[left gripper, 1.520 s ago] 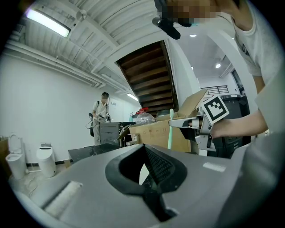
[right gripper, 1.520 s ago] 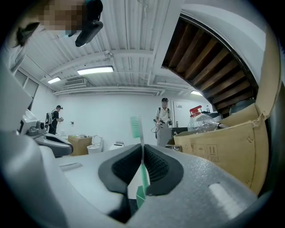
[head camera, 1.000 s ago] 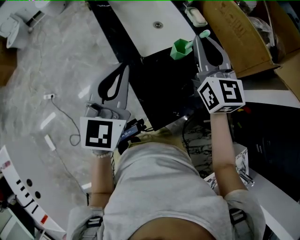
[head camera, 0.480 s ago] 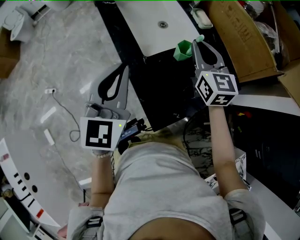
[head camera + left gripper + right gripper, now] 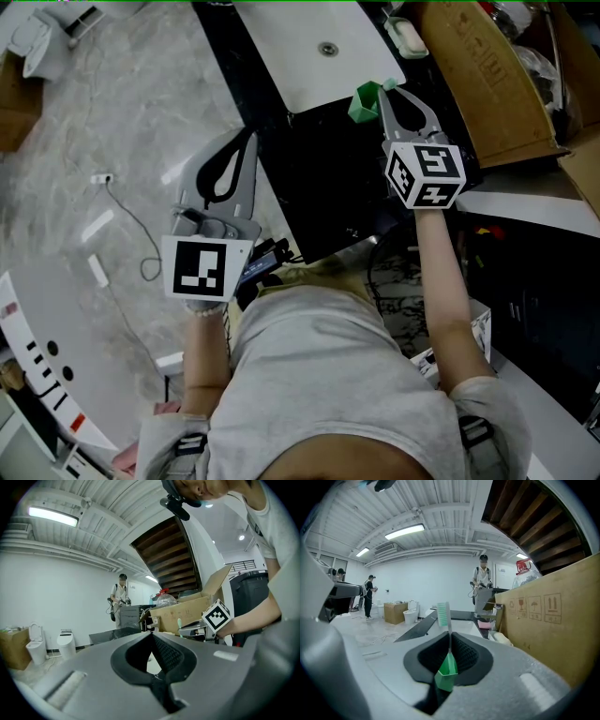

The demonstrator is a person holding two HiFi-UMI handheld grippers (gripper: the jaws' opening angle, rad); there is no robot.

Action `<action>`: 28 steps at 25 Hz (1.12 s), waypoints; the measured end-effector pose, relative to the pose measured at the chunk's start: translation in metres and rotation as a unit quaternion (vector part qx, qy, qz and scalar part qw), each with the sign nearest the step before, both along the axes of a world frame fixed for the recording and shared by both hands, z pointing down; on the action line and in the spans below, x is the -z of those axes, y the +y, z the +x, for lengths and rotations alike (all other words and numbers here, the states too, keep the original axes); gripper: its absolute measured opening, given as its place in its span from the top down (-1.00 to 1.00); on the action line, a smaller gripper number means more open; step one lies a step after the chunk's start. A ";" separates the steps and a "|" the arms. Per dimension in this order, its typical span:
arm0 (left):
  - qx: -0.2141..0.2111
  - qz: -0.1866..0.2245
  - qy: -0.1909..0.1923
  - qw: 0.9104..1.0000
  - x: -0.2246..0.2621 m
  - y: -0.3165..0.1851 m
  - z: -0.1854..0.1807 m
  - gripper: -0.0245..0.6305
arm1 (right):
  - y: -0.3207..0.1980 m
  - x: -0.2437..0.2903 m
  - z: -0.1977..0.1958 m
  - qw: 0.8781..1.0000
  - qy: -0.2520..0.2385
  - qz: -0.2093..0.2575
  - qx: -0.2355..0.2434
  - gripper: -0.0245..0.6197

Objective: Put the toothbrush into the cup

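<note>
Right tool [image 5: 388, 91] clamps the green-handled plastic toothbrush [image 5: 449, 660] upright, bristles up, handle end at the angular green plastic cup [image 5: 366, 101], upper centre on the black surface [image 5: 319, 178]. Left tool [image 5: 249, 137] hangs mid-left, pinched together, empty.

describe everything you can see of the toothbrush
The toothbrush stands upright, clamped between the closed jaws of the right gripper. It looks plastic: a rectangular head of pale green and white bristles on top, a thin pale neck, then a green handle widening downwards into a blocky end. The head rises clear above the jaws.
</note>
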State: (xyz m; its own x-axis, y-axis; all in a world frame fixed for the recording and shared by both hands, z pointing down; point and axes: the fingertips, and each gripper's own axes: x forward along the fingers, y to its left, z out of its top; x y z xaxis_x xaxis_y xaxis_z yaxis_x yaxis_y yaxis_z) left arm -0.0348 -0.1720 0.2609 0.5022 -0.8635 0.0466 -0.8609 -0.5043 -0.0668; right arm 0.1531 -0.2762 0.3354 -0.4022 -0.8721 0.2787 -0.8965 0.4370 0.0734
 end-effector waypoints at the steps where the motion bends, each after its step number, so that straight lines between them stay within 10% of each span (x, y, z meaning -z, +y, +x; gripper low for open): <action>1: 0.001 0.000 0.000 1.000 0.000 0.000 0.000 0.89 | 0.000 -0.002 -0.001 1.000 0.003 -0.002 0.002 0.87; 28: 0.037 -0.001 -0.001 0.999 -0.001 0.007 -0.019 0.89 | -0.016 -0.020 -0.034 0.991 0.124 -0.011 0.043 0.79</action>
